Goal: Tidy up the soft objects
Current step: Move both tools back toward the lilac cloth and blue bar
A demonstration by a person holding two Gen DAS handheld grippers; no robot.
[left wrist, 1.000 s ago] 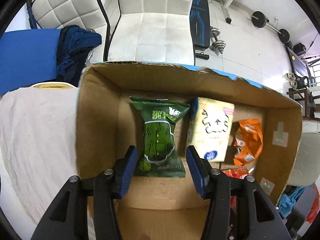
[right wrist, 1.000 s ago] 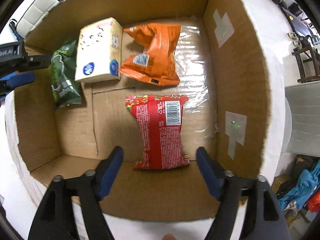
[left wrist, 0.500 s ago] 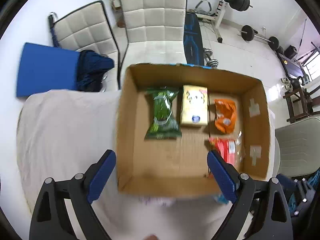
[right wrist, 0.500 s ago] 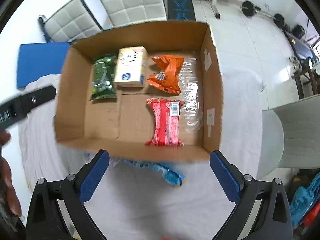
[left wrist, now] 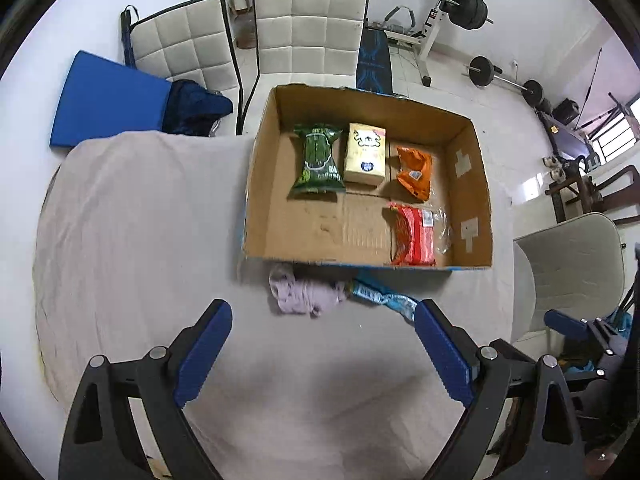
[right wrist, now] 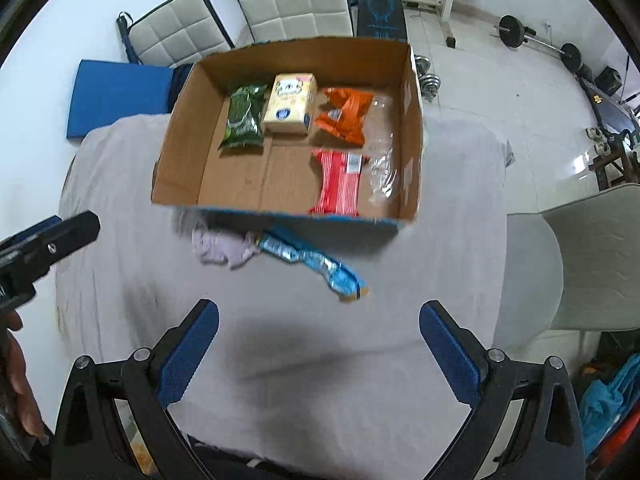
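Note:
An open cardboard box [left wrist: 256, 184] [right wrist: 176, 148] sits on a cloth-covered table. Inside lie a green snack bag [left wrist: 318, 164] [right wrist: 243, 122], a cream tissue pack [left wrist: 365, 153] [right wrist: 290, 102], an orange bag [left wrist: 414, 172] [right wrist: 344, 116] and a red packet [left wrist: 414, 236] [right wrist: 340, 186]. In front of the box lie a lilac cloth [left wrist: 304, 294] [right wrist: 220, 246] and a blue wrapper [left wrist: 384, 296] [right wrist: 316, 260]. My left gripper [left wrist: 322, 354] and right gripper [right wrist: 318, 354] are open and empty, well above the table, back from the box.
The table cloth [left wrist: 140, 220] is pale grey-pink. White padded chairs [left wrist: 312, 20] and a blue mat [left wrist: 108, 100] stand behind the table. A grey chair [left wrist: 576, 264] is at the right. Gym weights [left wrist: 468, 0] are at the back.
Both grippers have pulled up and back out of the box and opened wider. The green bag and the red packet stay lying in the box.

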